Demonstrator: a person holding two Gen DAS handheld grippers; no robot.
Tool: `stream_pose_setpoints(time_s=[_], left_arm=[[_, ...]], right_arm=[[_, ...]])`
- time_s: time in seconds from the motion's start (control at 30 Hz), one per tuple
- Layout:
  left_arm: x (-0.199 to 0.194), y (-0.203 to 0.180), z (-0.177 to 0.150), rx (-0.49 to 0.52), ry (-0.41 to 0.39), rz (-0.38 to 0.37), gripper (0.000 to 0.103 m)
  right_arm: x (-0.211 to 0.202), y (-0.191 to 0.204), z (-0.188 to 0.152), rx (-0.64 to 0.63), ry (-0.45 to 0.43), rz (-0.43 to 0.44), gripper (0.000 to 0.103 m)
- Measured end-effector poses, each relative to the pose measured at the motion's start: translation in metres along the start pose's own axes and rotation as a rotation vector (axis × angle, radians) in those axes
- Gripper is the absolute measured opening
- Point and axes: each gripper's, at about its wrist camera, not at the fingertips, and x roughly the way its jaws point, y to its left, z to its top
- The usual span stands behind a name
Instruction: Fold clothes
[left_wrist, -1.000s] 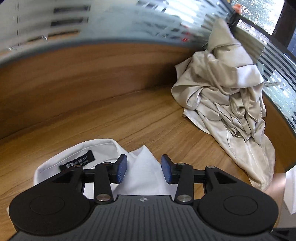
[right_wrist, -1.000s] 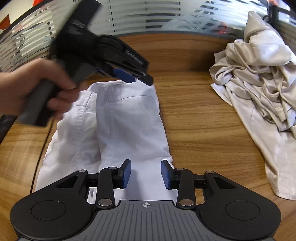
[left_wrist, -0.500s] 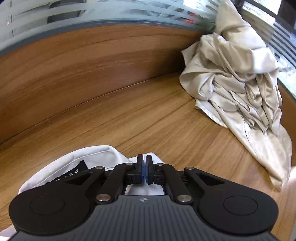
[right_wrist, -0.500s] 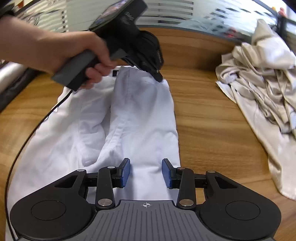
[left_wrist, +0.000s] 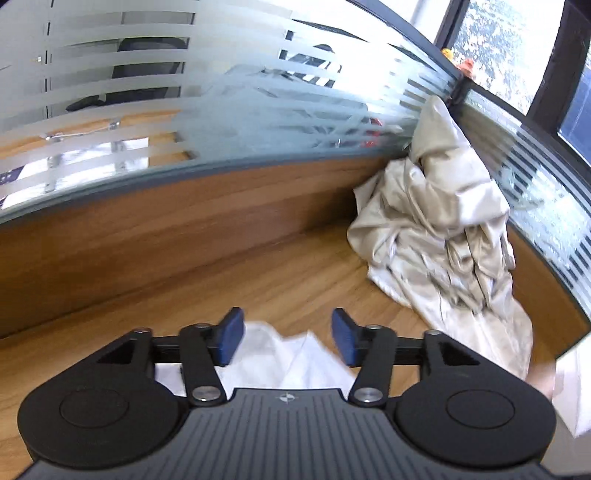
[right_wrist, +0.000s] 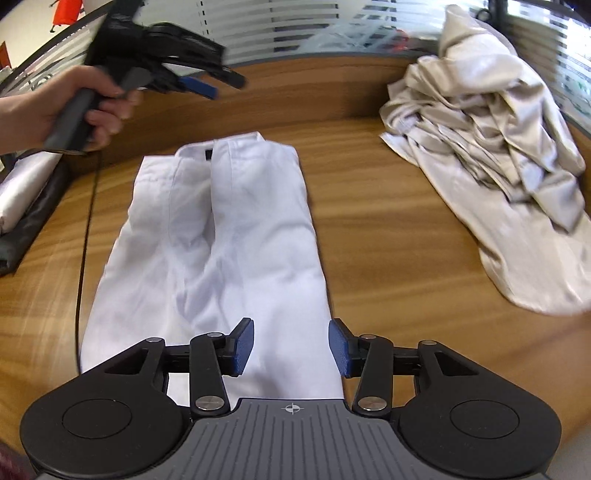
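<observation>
A white garment (right_wrist: 240, 240) lies lengthwise on the wooden table (right_wrist: 388, 240), its sides folded in and its collar end at the far side. My right gripper (right_wrist: 291, 339) hovers over the near end. Its jaws are opening and its blue pads (right_wrist: 243, 343) press on nothing. A hand (right_wrist: 74, 107) holds my left gripper (right_wrist: 221, 84) raised above and left of the collar end. In the left wrist view my left gripper (left_wrist: 288, 332) is opening above the garment's collar edge (left_wrist: 291, 362), and no cloth is pinched.
A crumpled beige pile of clothes (right_wrist: 498, 147) fills the far right corner (left_wrist: 443, 240). A frosted striped glass partition (left_wrist: 221, 110) and wooden upstand close off the back. A folded white item (right_wrist: 22, 184) on something black sits at the left edge, beside a black cable (right_wrist: 86, 229).
The left gripper, shut at the collar half a second ago, has opened wide and lifted up and away. The right gripper's jaws have widened a little, and it has moved across the table.
</observation>
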Motion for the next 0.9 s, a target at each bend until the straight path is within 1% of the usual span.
stream_pose_setpoints(time_s=[0.07,0.13,0.17,0.2,0.3,0.43,0.5,0.6,0.63,0.67,0.73,0.77,0.8,0.83,0.87,0.9], left_arm=[[-0.013,0.001,-0.015,0.036,0.027,0.018,0.069],[-0.024,0.007,-0.034,0.037,0.041,0.057,0.071],[-0.029,0.014,-0.044,0.01,0.048,0.071,0.075],[-0.033,0.021,-0.053,-0.024,0.055,0.084,0.076],[-0.045,0.042,-0.078,-0.119,0.079,0.136,0.076],[-0.048,0.065,-0.097,-0.184,0.094,0.188,0.076],[-0.043,0.073,-0.1,-0.212,0.097,0.194,0.076],[-0.036,0.082,-0.099,-0.269,0.068,0.168,0.076],[-0.033,0.084,-0.099,-0.288,0.061,0.164,0.076],[-0.029,0.085,-0.097,-0.303,0.061,0.167,0.074],[-0.022,0.085,-0.093,-0.317,0.064,0.17,0.062],[-0.018,0.084,-0.091,-0.31,0.066,0.169,0.053],[-0.015,0.083,-0.09,-0.298,0.07,0.17,0.045],[-0.013,0.081,-0.088,-0.281,0.073,0.18,0.042],[-0.012,0.078,-0.087,-0.26,0.072,0.197,0.034],[-0.011,0.075,-0.087,-0.239,0.071,0.216,0.03]], right_arm=[[-0.007,0.0,-0.009,0.01,0.011,-0.01,0.049],[-0.014,0.002,-0.017,0.023,0.022,-0.021,0.054],[-0.018,0.003,-0.022,0.033,0.023,-0.027,0.057],[-0.02,0.005,-0.025,0.042,0.02,-0.028,0.058],[-0.024,0.013,-0.033,0.06,0.023,-0.034,0.063],[-0.019,0.029,-0.037,0.046,0.017,-0.058,0.068],[-0.012,0.035,-0.037,0.027,0.014,-0.081,0.069],[-0.002,0.043,-0.031,-0.01,-0.016,-0.118,0.069],[0.001,0.045,-0.028,-0.019,-0.02,-0.118,0.069],[0.005,0.047,-0.025,-0.028,-0.023,-0.118,0.07],[0.015,0.051,-0.021,-0.051,-0.007,-0.094,0.07],[0.023,0.055,-0.021,-0.065,0.03,-0.081,0.07],[0.03,0.059,-0.02,-0.079,0.066,-0.067,0.07],[0.036,0.064,-0.022,-0.094,0.093,-0.067,0.07],[0.04,0.069,-0.024,-0.112,0.099,-0.07,0.069],[0.04,0.073,-0.025,-0.115,0.078,-0.071,0.069]])
